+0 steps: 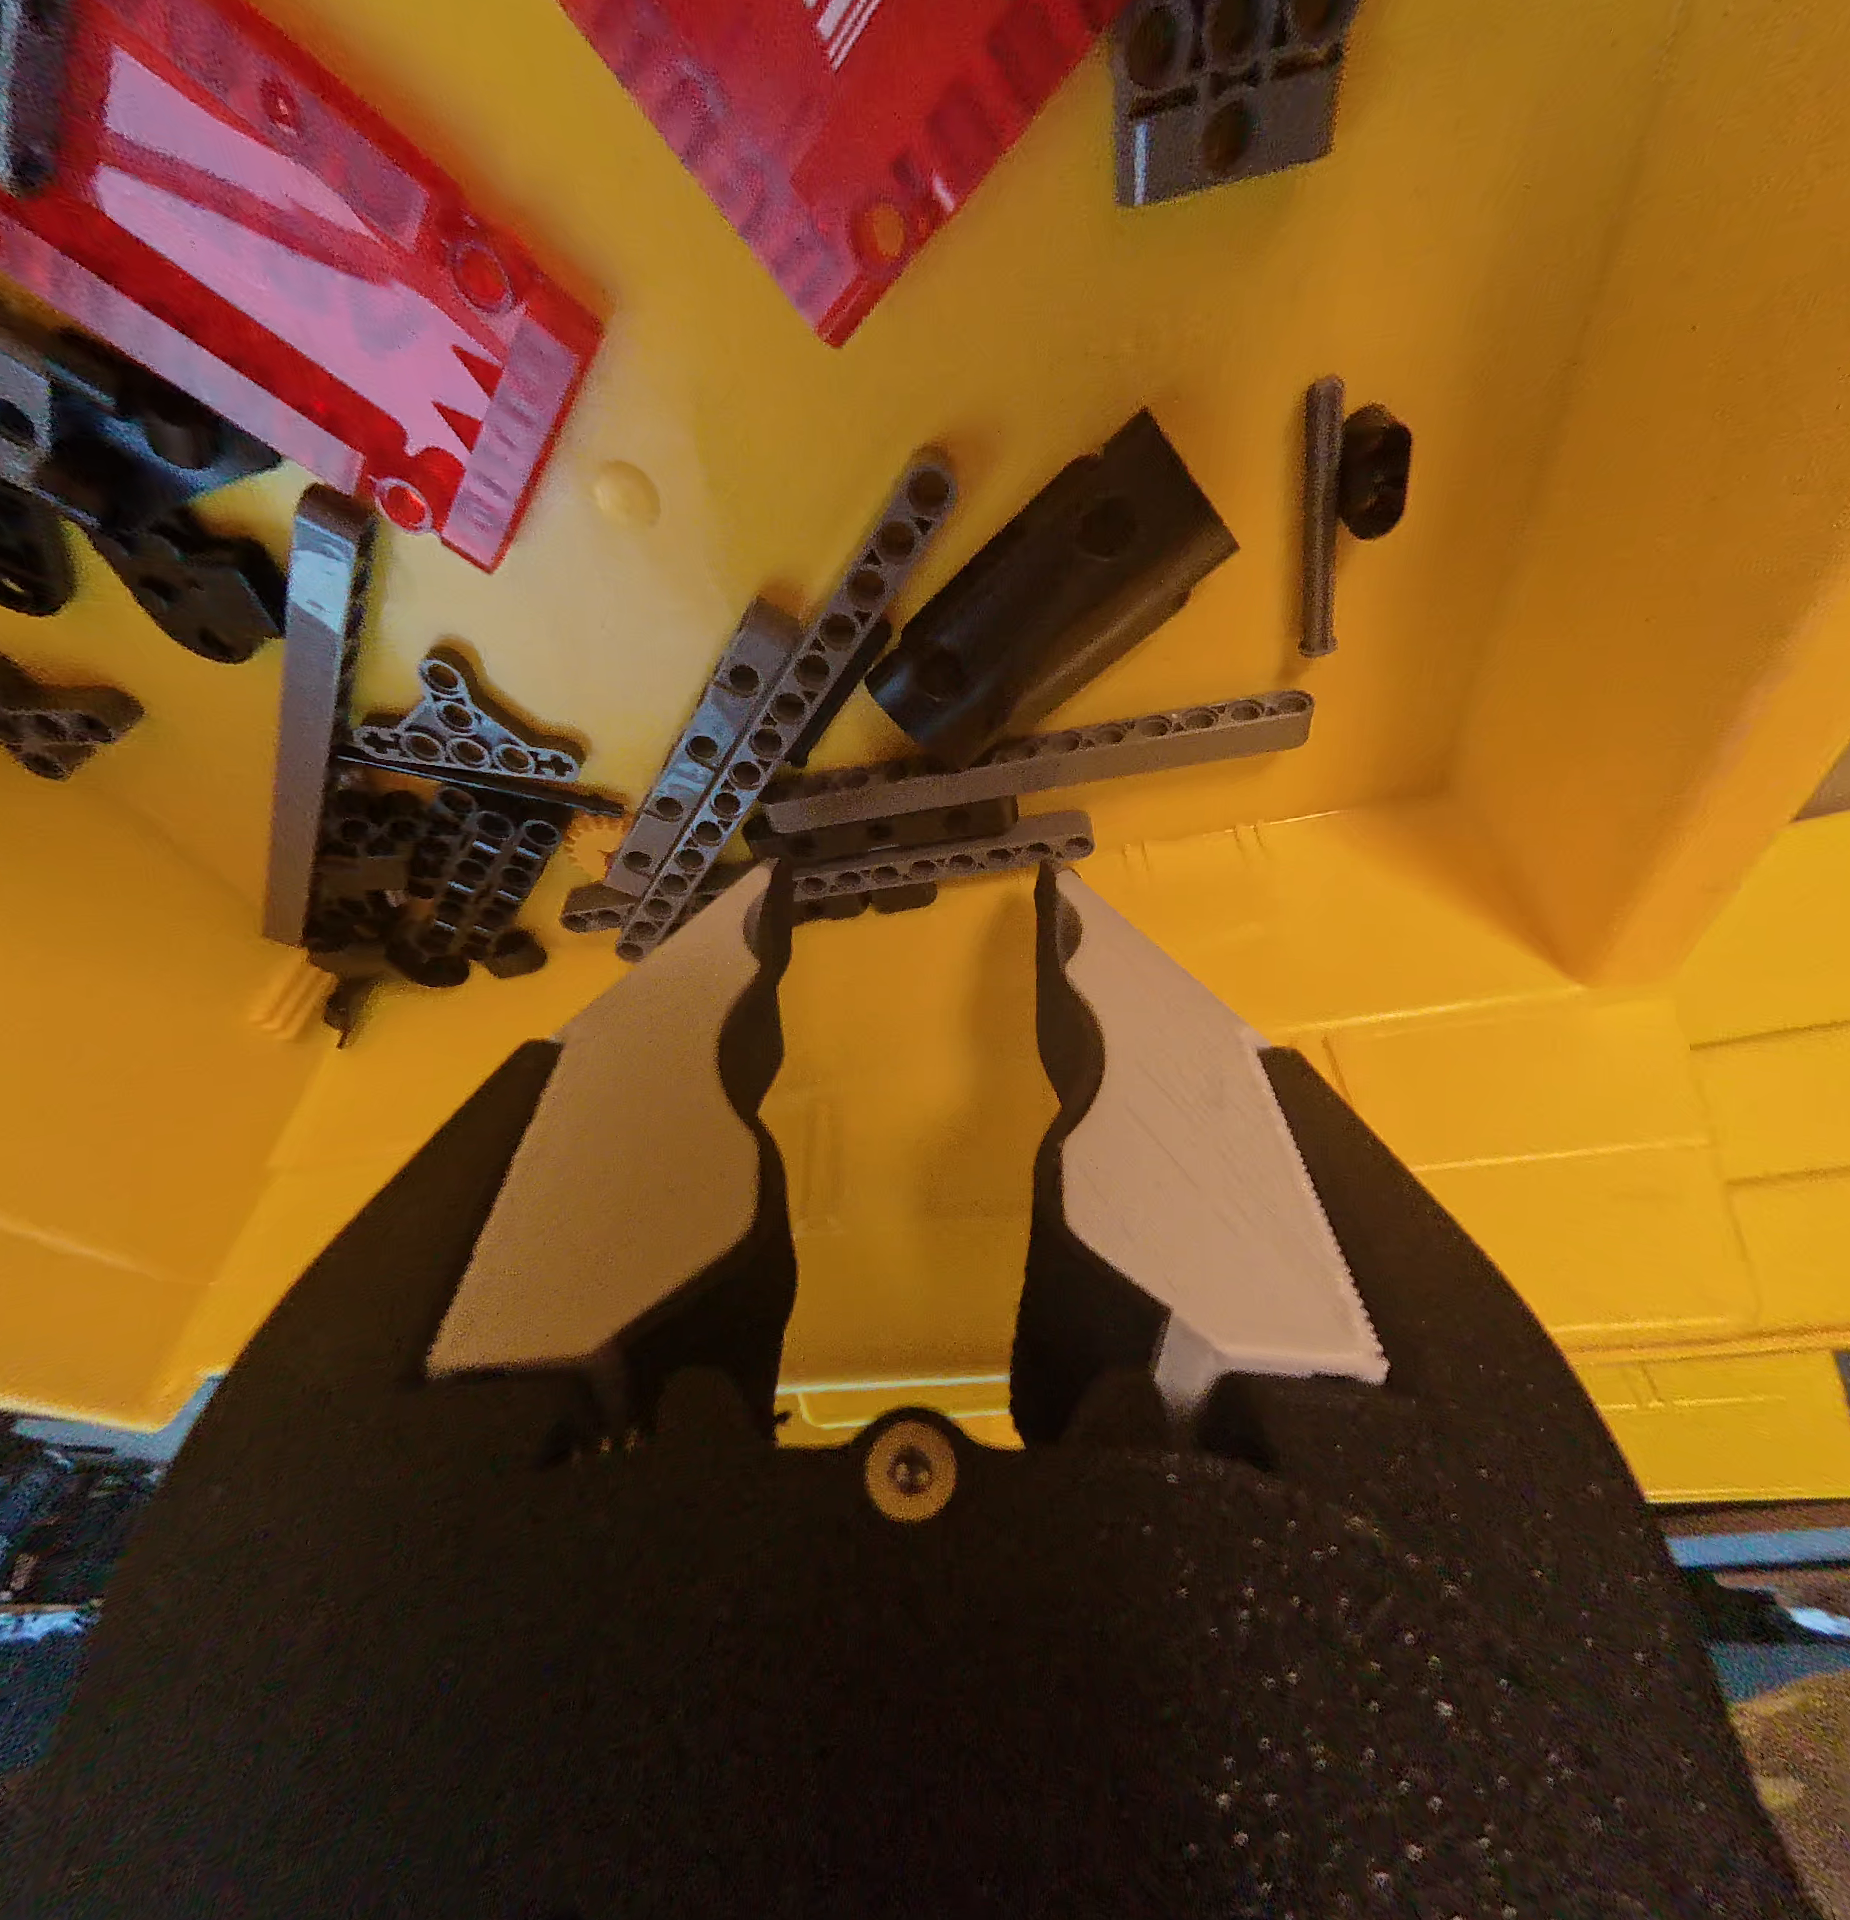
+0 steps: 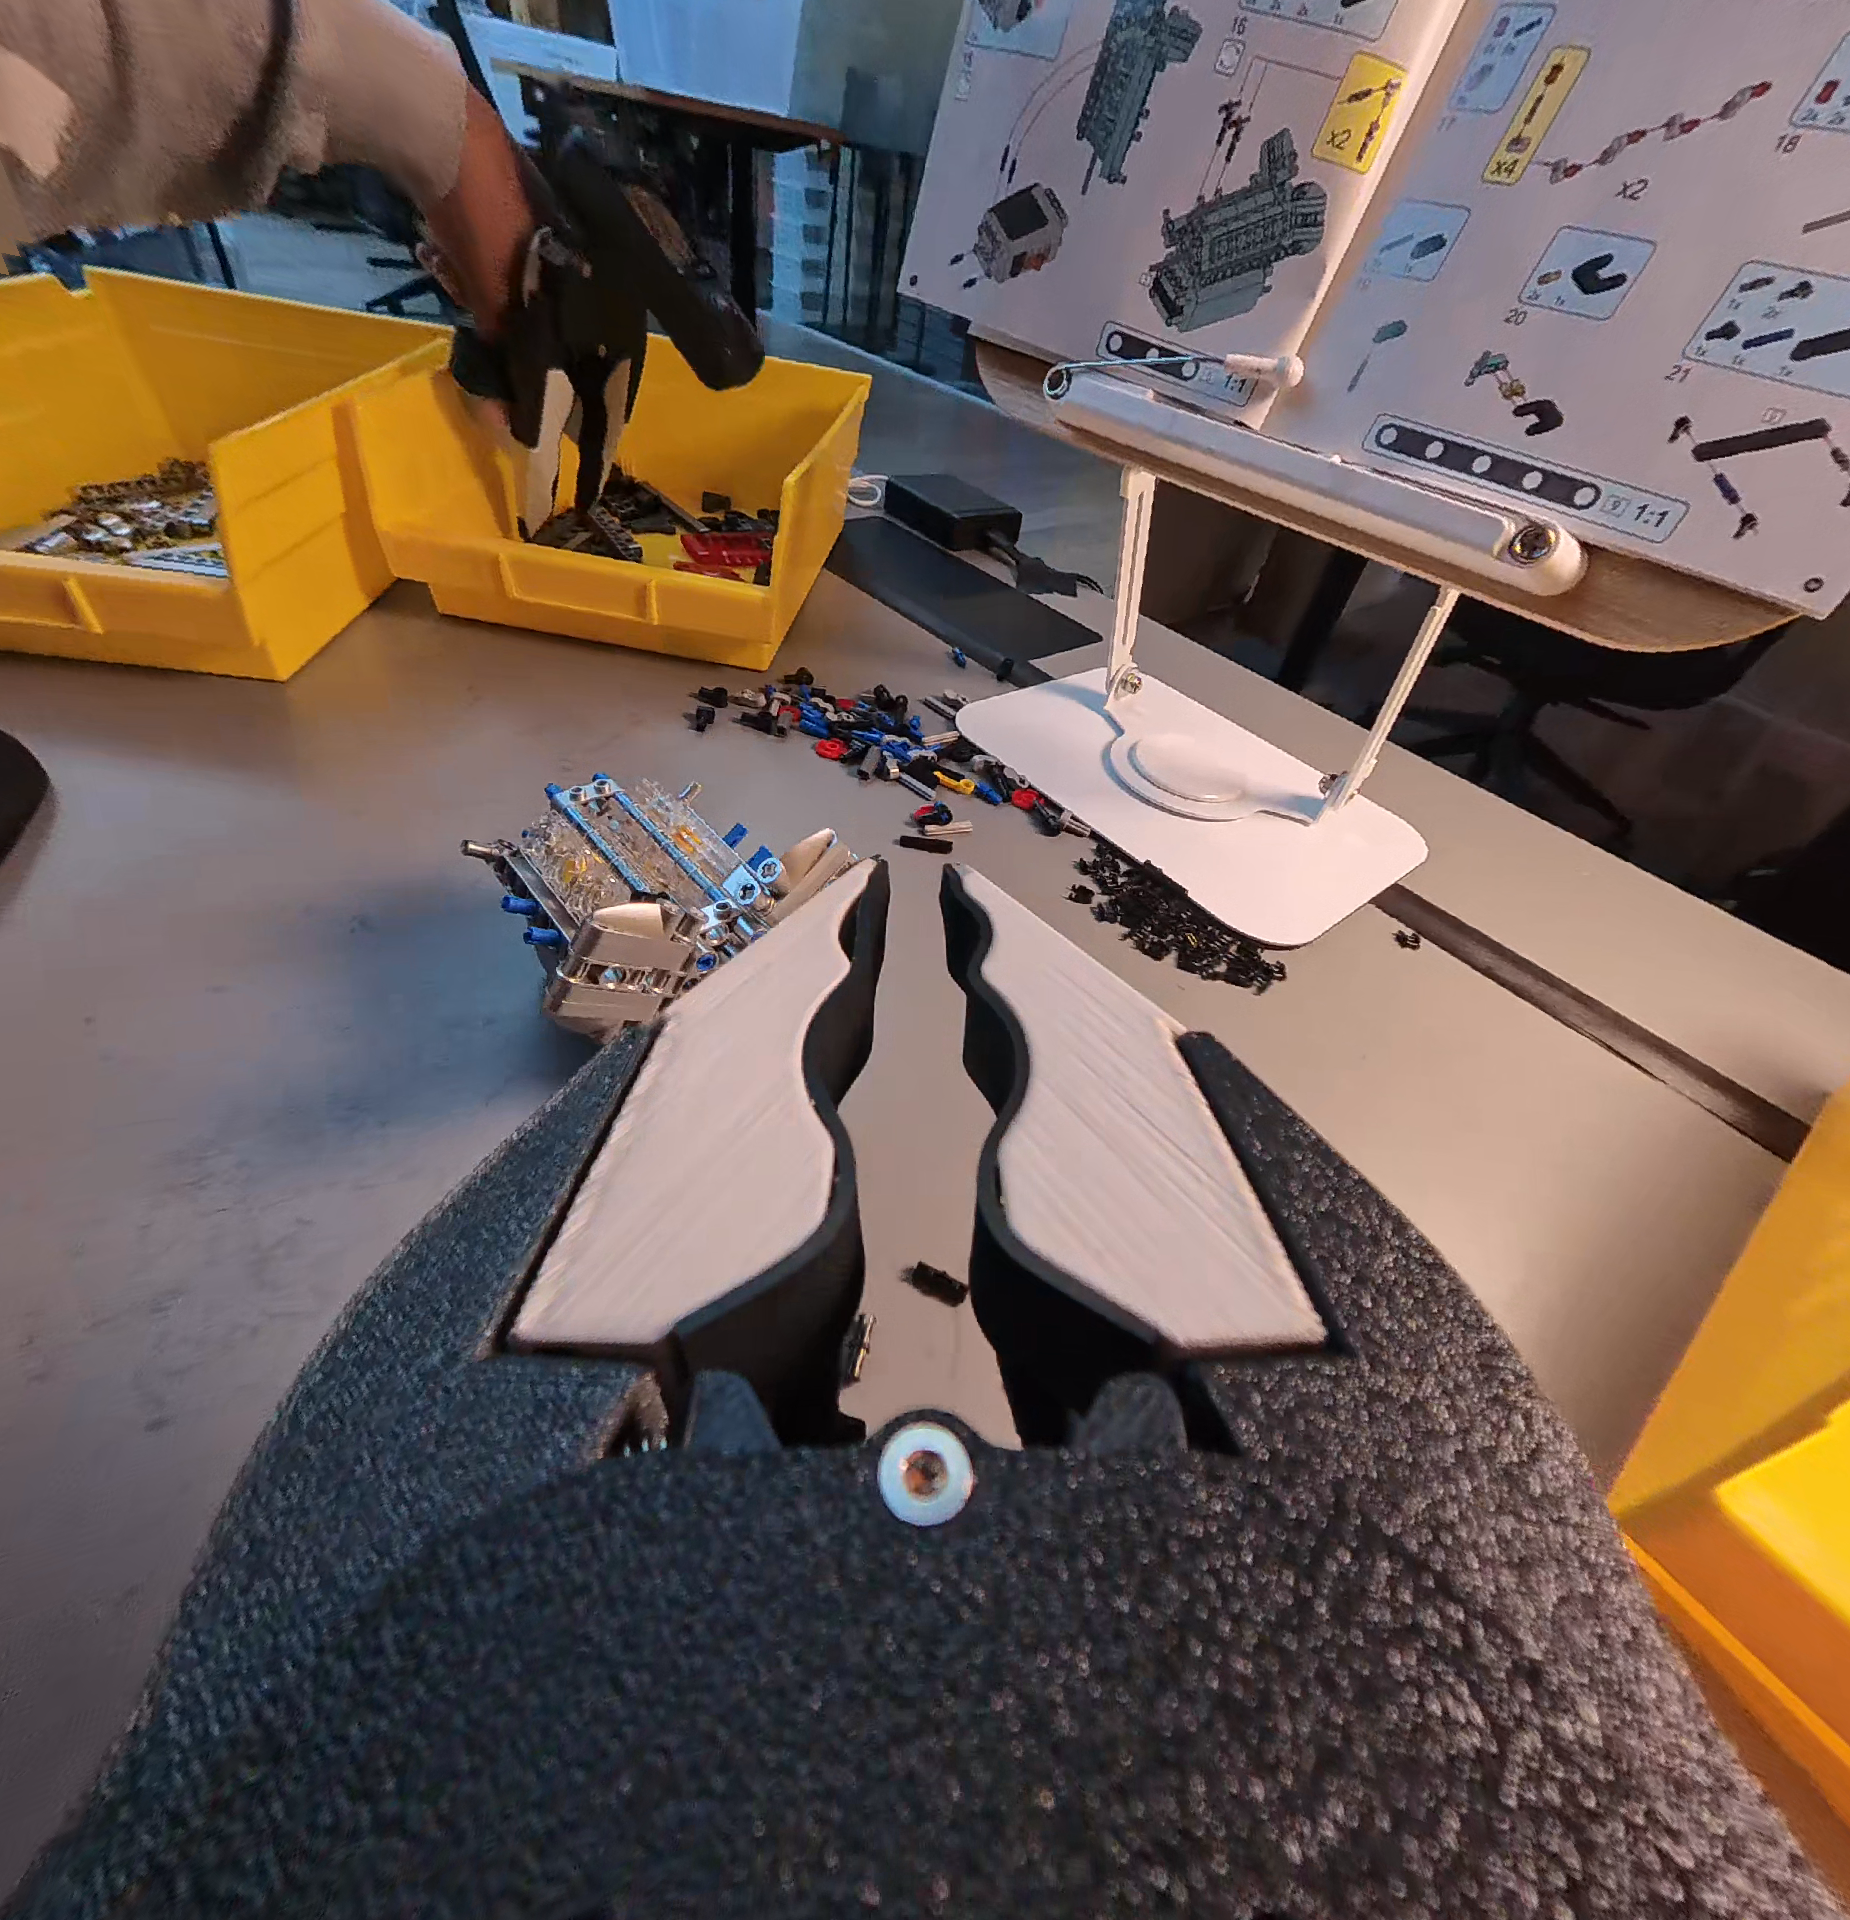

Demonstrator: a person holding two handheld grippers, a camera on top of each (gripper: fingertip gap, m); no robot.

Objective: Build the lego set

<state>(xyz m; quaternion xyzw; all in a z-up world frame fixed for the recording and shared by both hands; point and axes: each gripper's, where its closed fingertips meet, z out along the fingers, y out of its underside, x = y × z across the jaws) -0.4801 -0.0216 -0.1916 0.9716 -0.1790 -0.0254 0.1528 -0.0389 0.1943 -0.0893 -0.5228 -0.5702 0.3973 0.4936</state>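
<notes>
While the left hand-held gripper point(image 1: 910, 883) reaches into the yellow plastic bin point(image 1: 1523, 623), its jaws spread and empty just short of a grey holed plastic beam point(image 1: 942, 860), the right hand-held gripper point(image 2: 913, 883) hovers, slightly parted and holding nothing, beside the partly built grey-and-blue brick assembly point(image 2: 640, 894) on the table point(image 2: 225, 1039).

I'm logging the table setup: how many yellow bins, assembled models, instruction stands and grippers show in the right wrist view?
yellow bins: 3
assembled model: 1
instruction stand: 1
grippers: 2, the left gripper in a bin, the right gripper over the table
Total: 7
</notes>
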